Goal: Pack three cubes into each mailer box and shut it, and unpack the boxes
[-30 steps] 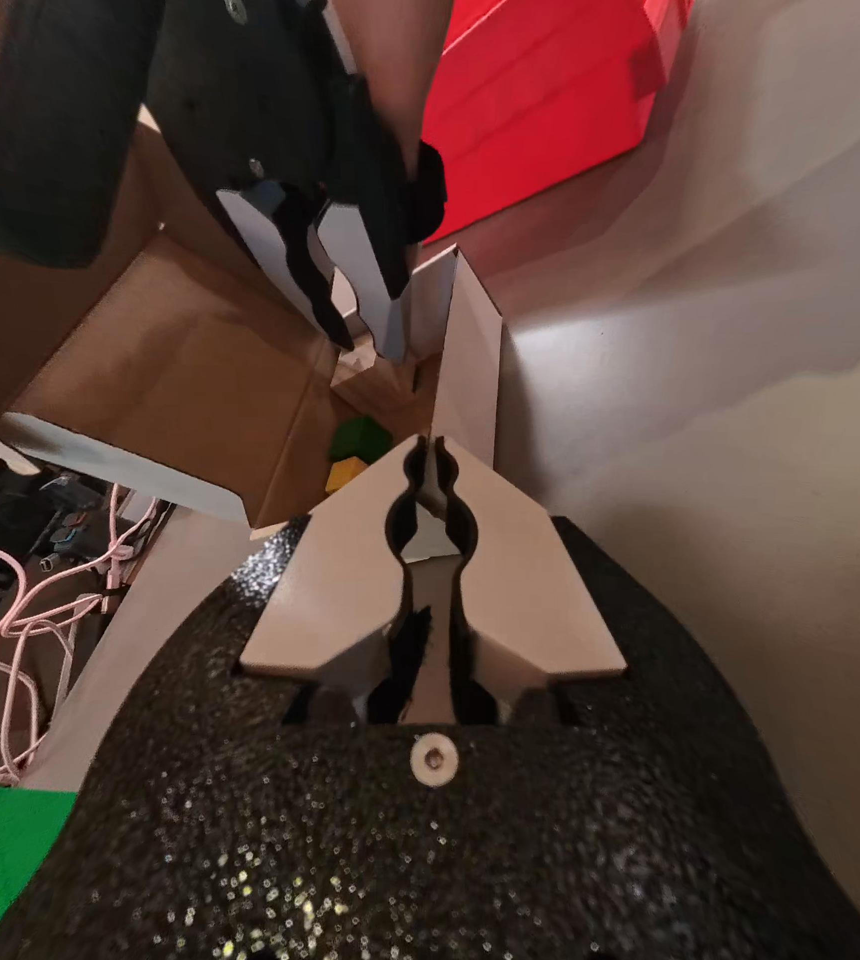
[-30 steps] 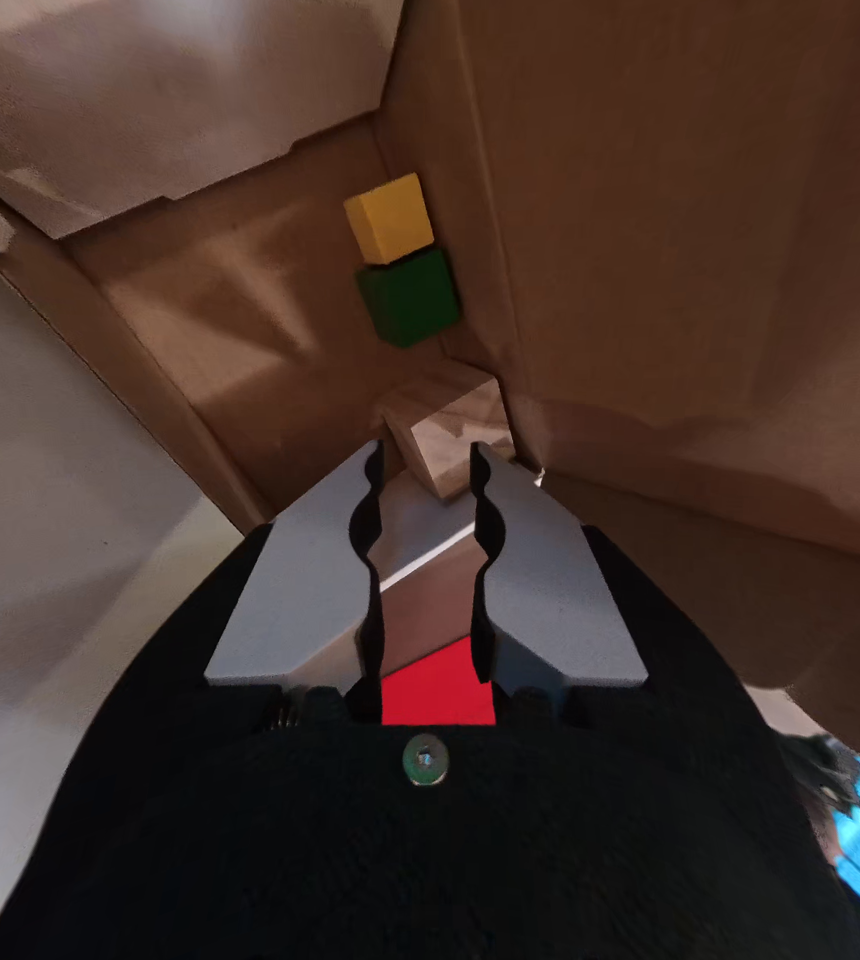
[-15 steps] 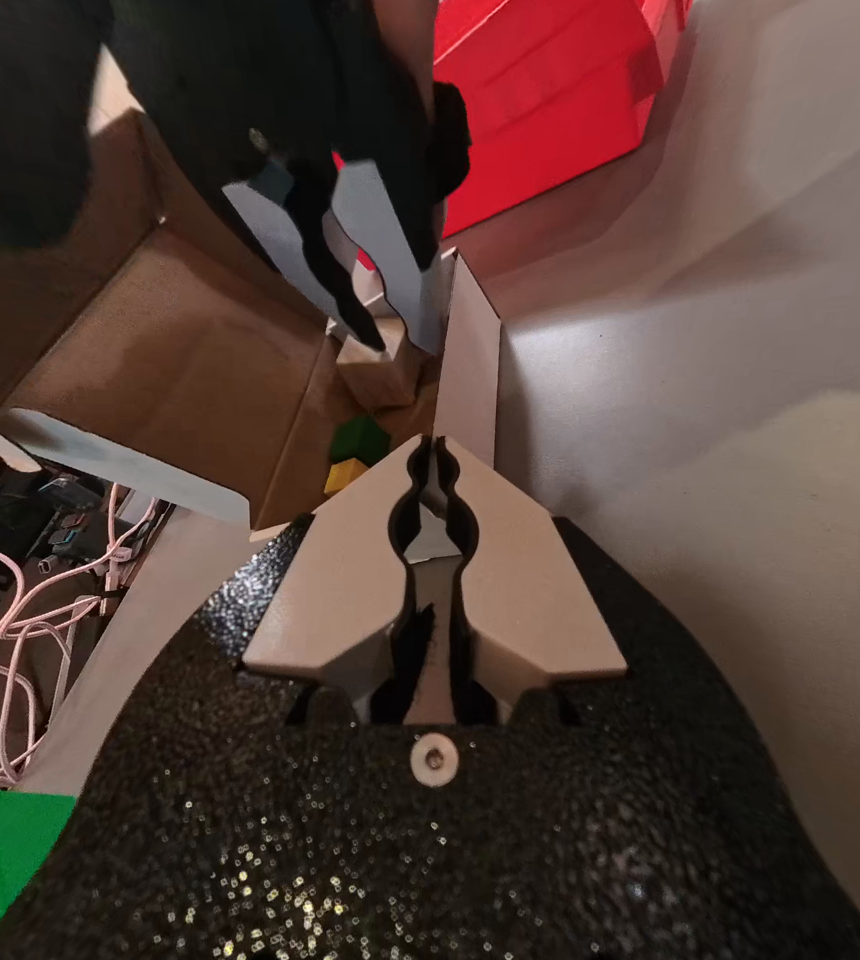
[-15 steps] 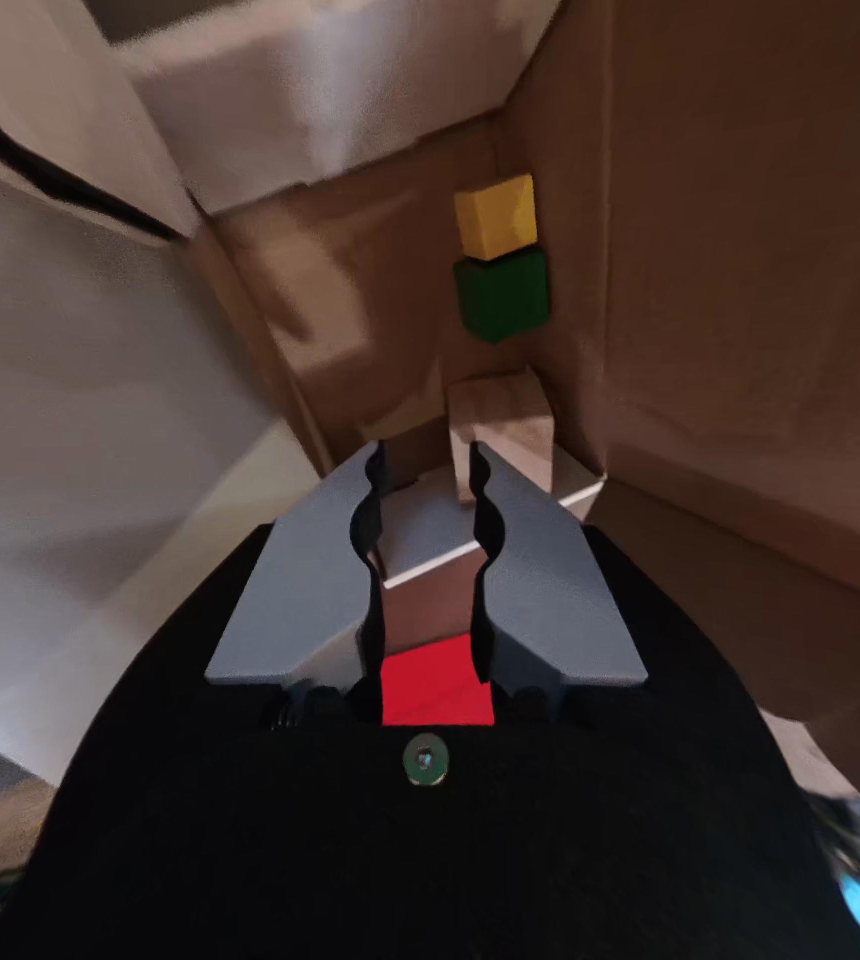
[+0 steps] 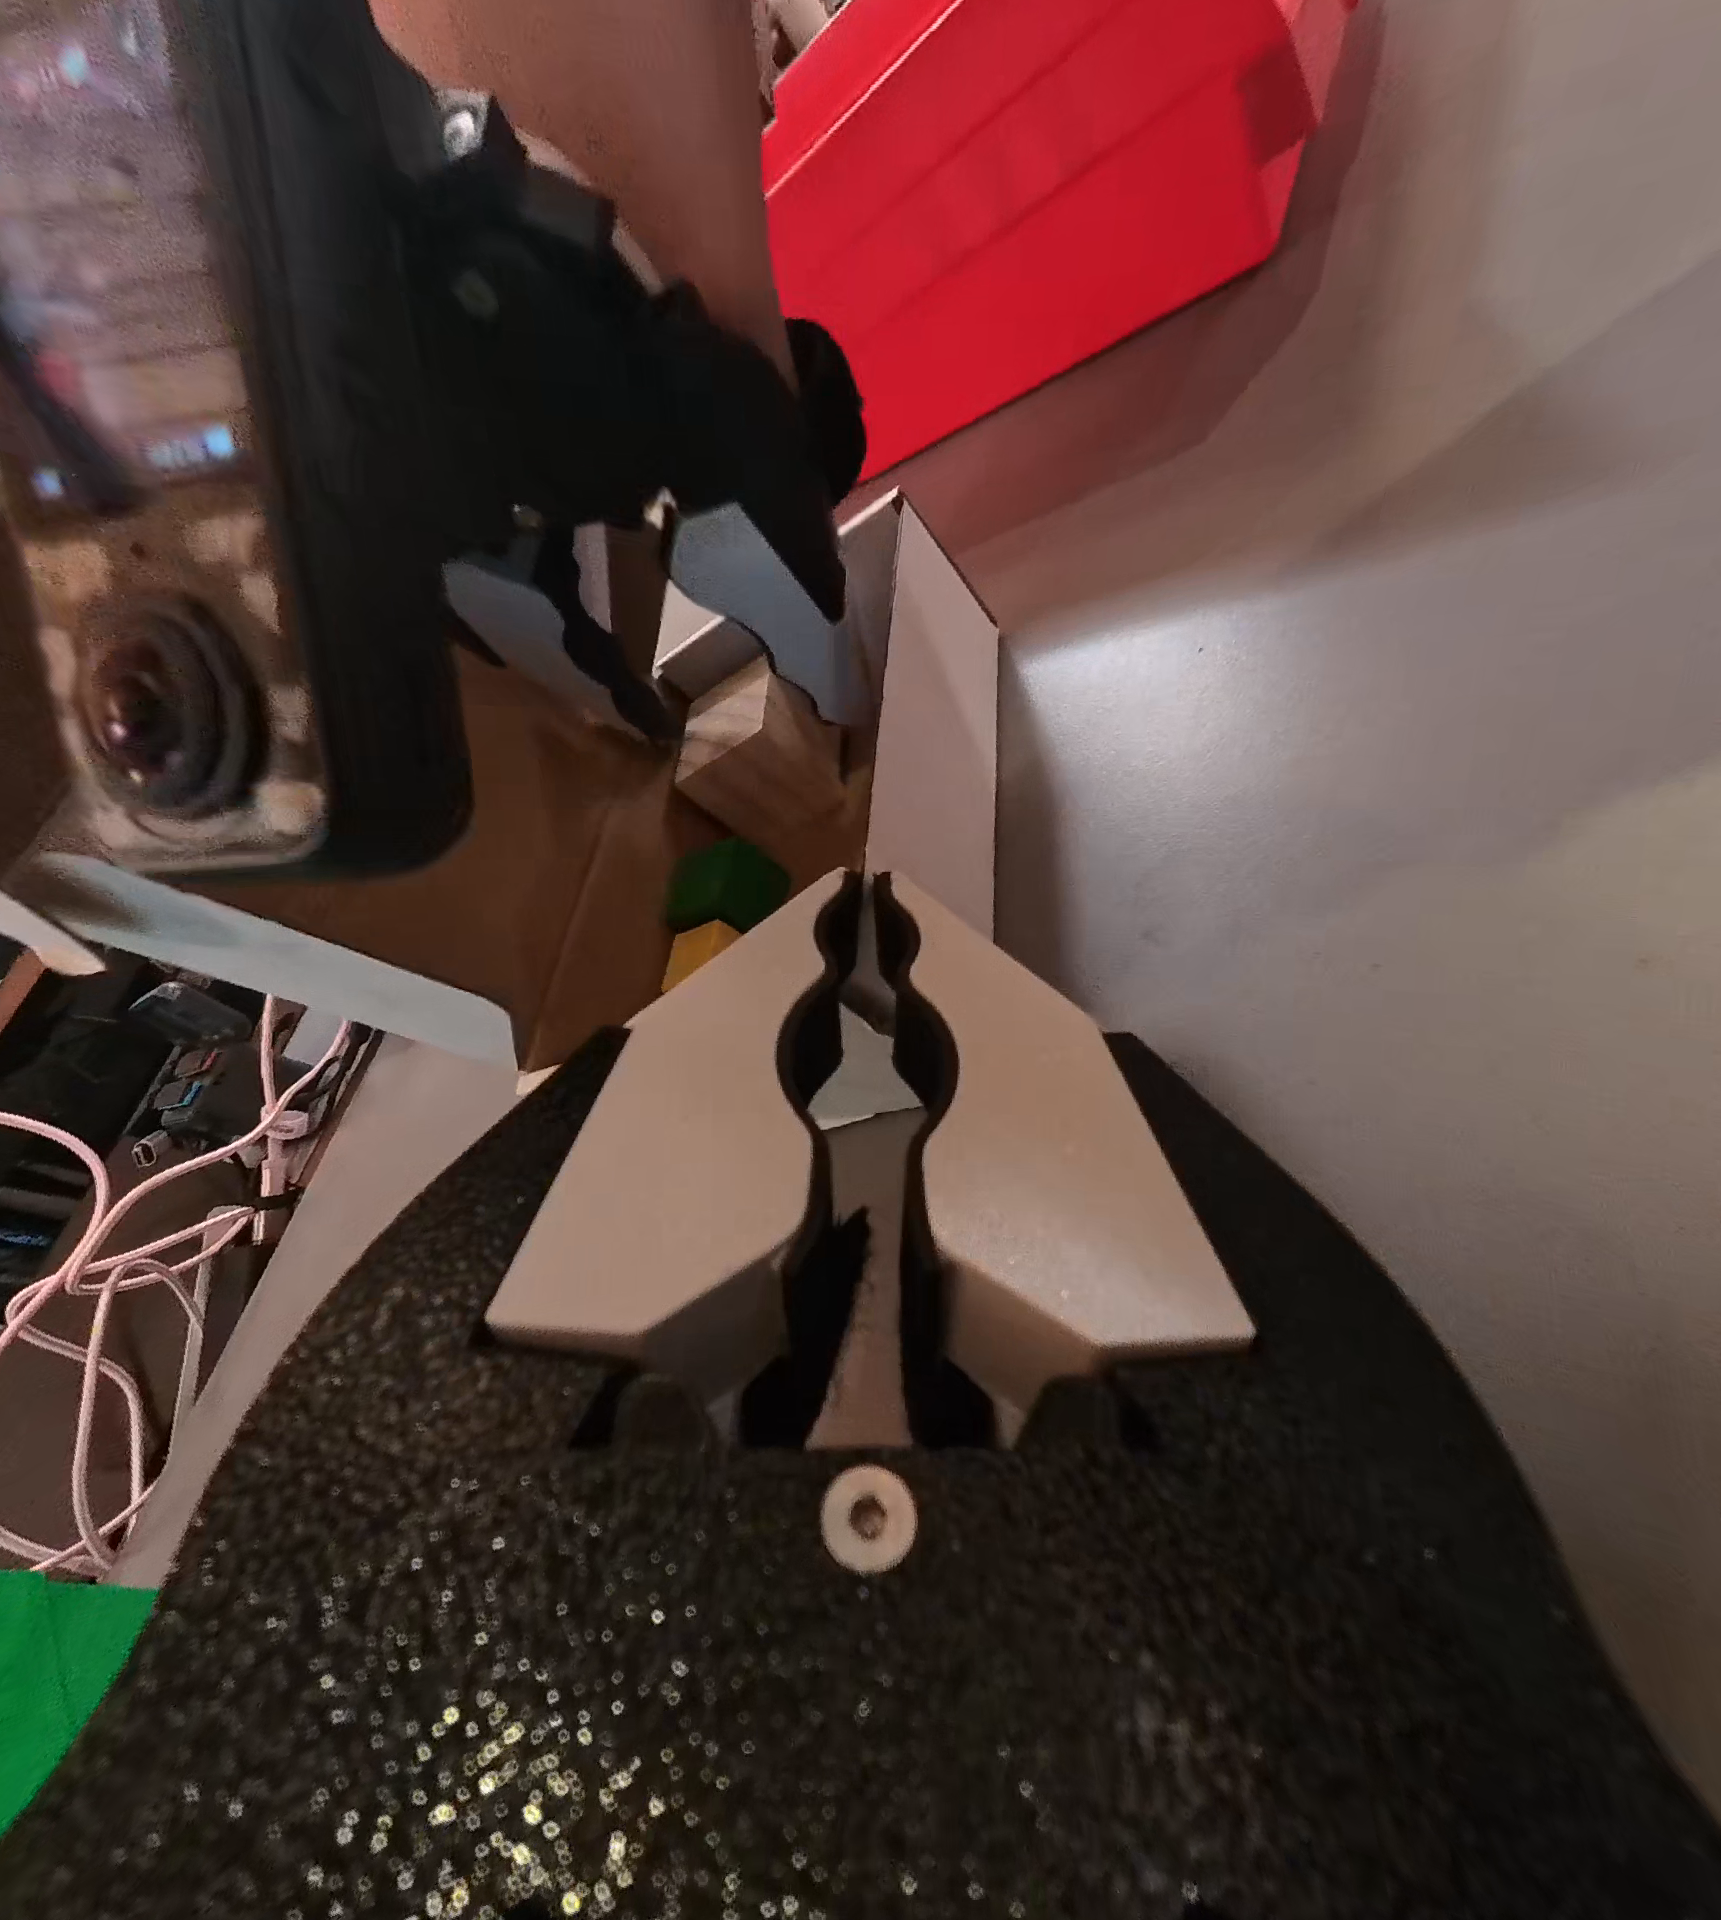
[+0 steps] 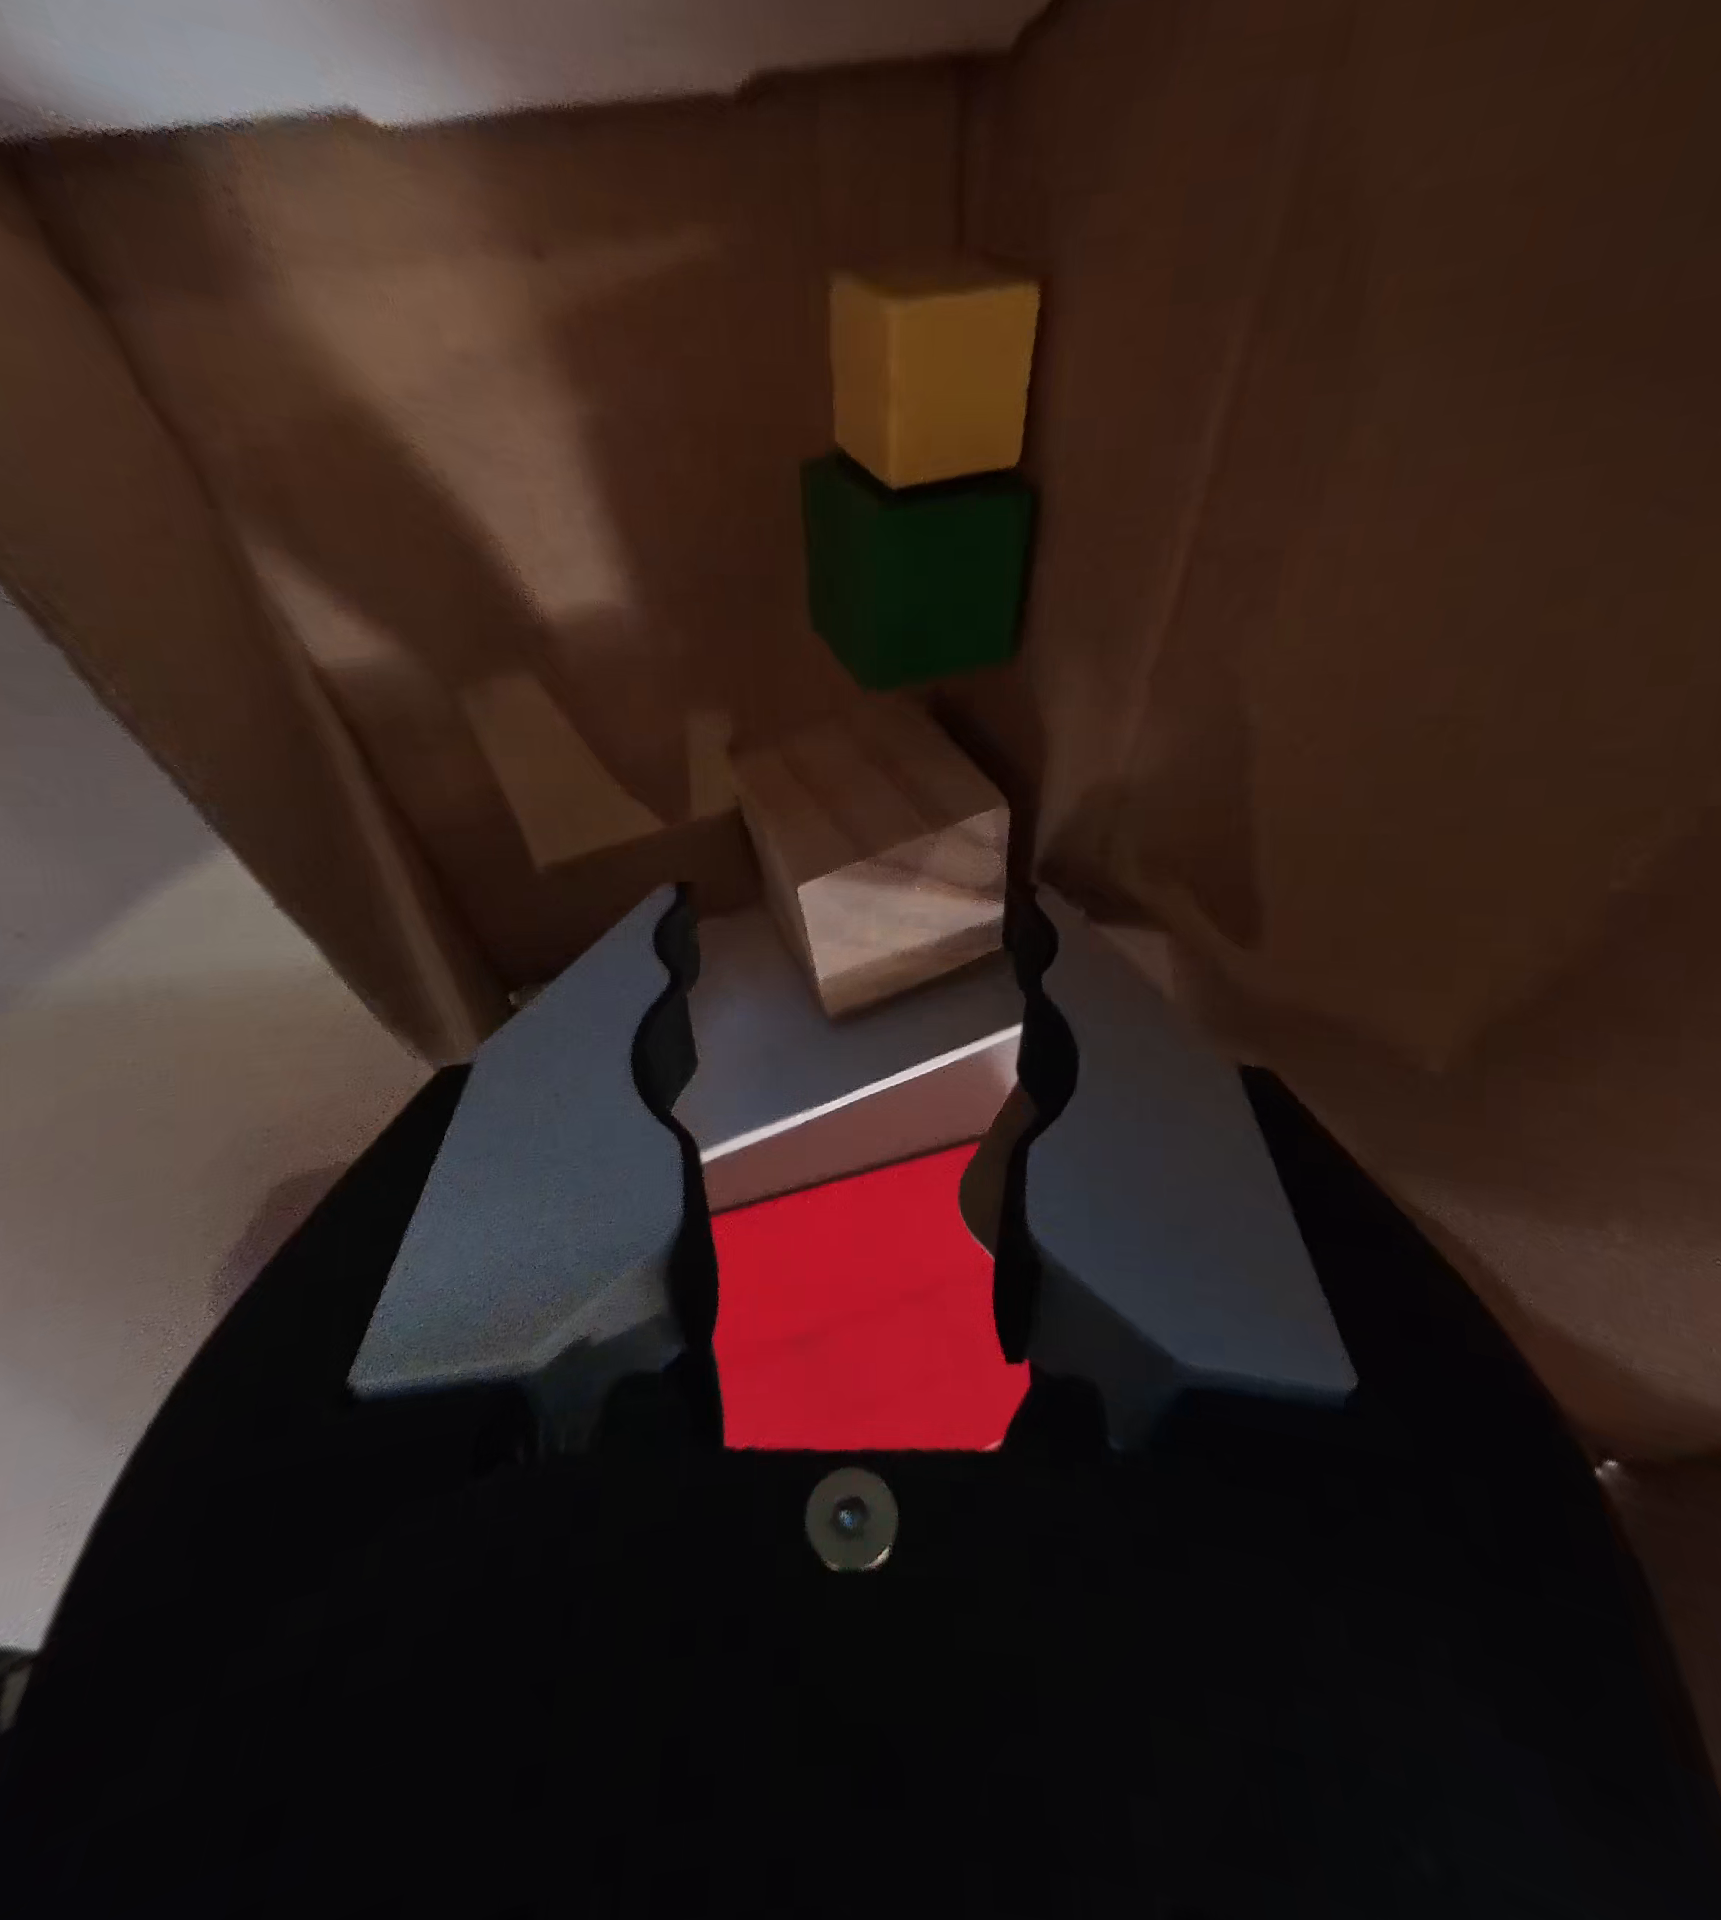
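Open mailer box (image 5: 523, 831), brown inside and white outside, takes up most of both views on a pale table (image 5: 1407, 935). A red box (image 5: 1022, 208) sits far right behind it in the left wrist view. The left gripper (image 5: 864, 883) is closed tight, pinching the box's white side flap (image 5: 939, 748) near its lower edge (flap stands upright). The right gripper (image 6: 851, 914) reaches into the box from the far side with its fingers wide apart, gripping nothing. Natural wood cube (image 6: 887, 873) lies on the box floor just ahead of those fingertips, close to the right finger; whether it touches, can't tell. Beyond it a green cube (image 6: 913, 571) and then a yellow cube (image 6: 929, 379) sit touching, all three along the right wall. Pink cables (image 5: 87, 1299) hang at the near left, off the table.
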`<action>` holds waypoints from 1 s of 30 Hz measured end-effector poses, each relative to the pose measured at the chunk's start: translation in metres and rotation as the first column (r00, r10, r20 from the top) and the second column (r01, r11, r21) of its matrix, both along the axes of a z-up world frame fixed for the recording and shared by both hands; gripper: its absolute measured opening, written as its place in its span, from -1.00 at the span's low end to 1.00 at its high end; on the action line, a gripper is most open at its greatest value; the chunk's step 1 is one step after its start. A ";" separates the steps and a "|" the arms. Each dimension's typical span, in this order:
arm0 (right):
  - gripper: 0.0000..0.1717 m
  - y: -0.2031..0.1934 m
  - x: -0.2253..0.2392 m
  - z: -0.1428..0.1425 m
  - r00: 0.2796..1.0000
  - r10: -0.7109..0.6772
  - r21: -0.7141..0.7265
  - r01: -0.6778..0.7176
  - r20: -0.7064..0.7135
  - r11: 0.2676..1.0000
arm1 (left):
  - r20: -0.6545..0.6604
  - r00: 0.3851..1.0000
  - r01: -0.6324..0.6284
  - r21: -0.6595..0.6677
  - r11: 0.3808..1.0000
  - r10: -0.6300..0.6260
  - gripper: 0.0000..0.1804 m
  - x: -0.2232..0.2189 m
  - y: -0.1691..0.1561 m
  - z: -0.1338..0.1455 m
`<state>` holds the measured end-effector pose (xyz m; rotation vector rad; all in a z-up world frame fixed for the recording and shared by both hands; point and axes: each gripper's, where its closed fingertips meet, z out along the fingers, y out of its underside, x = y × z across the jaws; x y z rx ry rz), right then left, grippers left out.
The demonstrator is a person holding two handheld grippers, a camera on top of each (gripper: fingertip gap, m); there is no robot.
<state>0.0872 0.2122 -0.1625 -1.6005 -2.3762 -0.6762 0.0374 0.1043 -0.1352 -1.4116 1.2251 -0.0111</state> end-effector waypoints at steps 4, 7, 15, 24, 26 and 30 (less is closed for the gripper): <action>-0.29 0.002 -0.002 -0.005 1.000 0.008 -0.006 -0.008 0.028 1.000 | -0.006 1.000 -0.001 0.006 1.000 0.001 -1.00 0.000 0.000 0.000; -0.26 0.000 -0.001 -0.007 0.999 0.008 -0.035 -0.007 0.049 0.999 | -0.006 1.000 -0.004 0.007 1.000 0.004 -1.00 -0.001 0.001 0.000; -0.28 -0.019 -0.002 -0.001 0.999 -0.017 -0.199 0.026 0.049 0.980 | -0.010 1.000 -0.002 0.011 1.000 0.002 -1.00 -0.002 0.001 0.000; -0.46 -0.019 0.001 -0.009 0.981 0.162 -0.178 -0.142 0.105 0.974 | -0.020 1.000 -0.003 0.016 1.000 0.003 -1.00 -0.002 0.000 -0.001; -0.47 -0.029 -0.006 0.002 0.987 0.155 -0.199 -0.146 0.030 0.969 | -0.023 1.000 -0.002 0.022 1.000 0.003 -1.00 -0.002 0.000 -0.001; -0.47 -0.052 -0.014 0.035 0.979 0.141 -0.205 -0.169 -0.145 0.964 | -0.025 1.000 -0.003 0.026 1.000 0.003 -1.00 -0.002 0.000 -0.001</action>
